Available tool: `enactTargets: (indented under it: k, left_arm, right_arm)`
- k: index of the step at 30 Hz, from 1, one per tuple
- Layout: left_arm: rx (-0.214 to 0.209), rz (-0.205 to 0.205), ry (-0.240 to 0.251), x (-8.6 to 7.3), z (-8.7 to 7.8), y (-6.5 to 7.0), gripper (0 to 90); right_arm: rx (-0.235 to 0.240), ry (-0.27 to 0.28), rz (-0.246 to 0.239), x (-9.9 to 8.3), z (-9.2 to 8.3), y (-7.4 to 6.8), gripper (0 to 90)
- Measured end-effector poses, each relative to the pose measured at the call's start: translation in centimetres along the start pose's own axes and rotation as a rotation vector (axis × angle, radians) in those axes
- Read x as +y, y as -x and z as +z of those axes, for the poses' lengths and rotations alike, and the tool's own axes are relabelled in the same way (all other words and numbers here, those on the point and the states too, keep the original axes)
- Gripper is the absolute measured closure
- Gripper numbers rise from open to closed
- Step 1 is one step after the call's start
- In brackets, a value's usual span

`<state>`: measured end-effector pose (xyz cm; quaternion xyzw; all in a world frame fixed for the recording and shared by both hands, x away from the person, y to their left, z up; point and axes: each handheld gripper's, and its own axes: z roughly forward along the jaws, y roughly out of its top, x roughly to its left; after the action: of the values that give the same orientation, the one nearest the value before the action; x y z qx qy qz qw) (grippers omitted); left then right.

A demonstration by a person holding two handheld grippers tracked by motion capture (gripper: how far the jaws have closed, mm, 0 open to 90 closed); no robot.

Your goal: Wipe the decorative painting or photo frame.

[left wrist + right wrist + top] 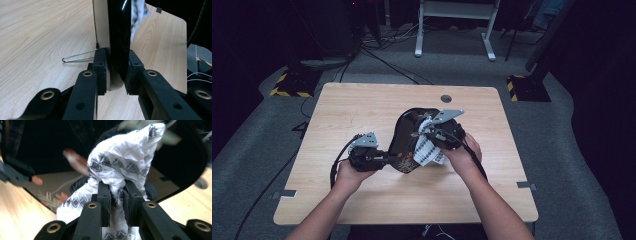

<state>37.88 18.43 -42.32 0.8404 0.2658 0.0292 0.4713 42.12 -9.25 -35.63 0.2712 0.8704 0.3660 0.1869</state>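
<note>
While the left tongs (pixel 384 159) clamp the black tray (pixel 404 137) on edge above the table (pixel 362 110), the right tongs (pixel 428 131) pinch a patterned cloth (pixel 429 152) against its glossy face. Wiping looks under way; the next stroke likely needs steady pressure without tipping it.

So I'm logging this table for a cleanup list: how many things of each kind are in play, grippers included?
Grippers: 2, the left gripper clamped on the tray's edge, the right gripper clamped on the cloth.
Glossy black tray: 1
White patterned cloth: 1
Wire stand behind the tray: 1
Total: 5
</note>
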Motion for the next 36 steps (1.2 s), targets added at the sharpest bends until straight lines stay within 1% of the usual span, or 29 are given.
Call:
enactTargets:
  k: [2,5,11,14,16,18,19,22,23,24,25,27,29,30,36]
  left_arm:
    - [0.0,0.001,-0.001,0.0,0.0,0.0,75.4]
    - [0.0,0.002,-0.002,0.0,0.0,0.0,75.4]
    - [-0.001,0.0,-0.001,0.0,0.0,0.0,75.4]
    - [0.0,0.001,0.001,0.0,0.0,0.0,75.4]
    - [-0.001,-0.001,0.001,0.0,0.0,0.0,75.5]
    - [-0.001,-0.001,0.001,0.0,0.0,0.0,75.4]
    - [0.0,-0.002,0.001,0.0,0.0,0.0,75.4]
    - [-0.001,-0.001,0.001,0.0,0.0,0.0,75.4]
    - [-0.001,0.0,0.001,0.0,0.0,-0.1,75.4]
    - [-0.001,0.0,0.001,0.0,0.0,-0.1,75.4]
    - [-0.002,-0.001,0.001,0.0,0.0,-0.1,75.4]
    - [-0.001,0.0,0.001,0.0,0.0,0.0,75.4]
    - [0.0,0.0,0.001,0.0,0.0,-0.1,75.4]
    - [0.0,0.0,0.001,0.0,0.0,-0.1,75.4]
    - [0.0,0.0,0.001,0.0,0.0,-0.1,75.4]
  right_arm:
    - [-0.004,0.013,0.005,0.3,-0.4,0.2,78.0]
    - [-0.006,0.021,0.01,0.0,-0.2,0.2,78.0]
    - [0.023,-0.031,0.039,-2.6,1.9,-0.3,77.9]
    - [0.029,-0.042,0.043,-3.2,2.3,-0.4,77.9]
    - [0.027,-0.048,0.046,-3.1,2.3,-0.5,77.9]
    - [0.025,-0.049,0.038,-2.9,2.2,-0.5,77.9]
    - [0.023,-0.042,0.037,-2.6,2.0,-0.4,77.9]
    - [0.014,-0.002,0.042,-1.1,0.7,0.2,77.8]
    - [0.005,0.014,0.037,-0.6,0.3,0.3,77.8]
    - [0.005,0.014,0.037,-0.6,0.3,0.3,77.8]
    - [0.002,0.027,0.036,-0.1,-0.2,0.4,77.8]
    - [-0.003,0.04,0.038,0.3,-0.5,0.5,77.7]
    - [-0.001,0.05,0.04,-0.1,-0.3,0.4,77.6]
    - [0.001,0.045,0.042,-0.5,-0.1,0.3,77.6]
    - [0.022,-0.017,0.045,-2.8,2.0,-0.3,77.5]
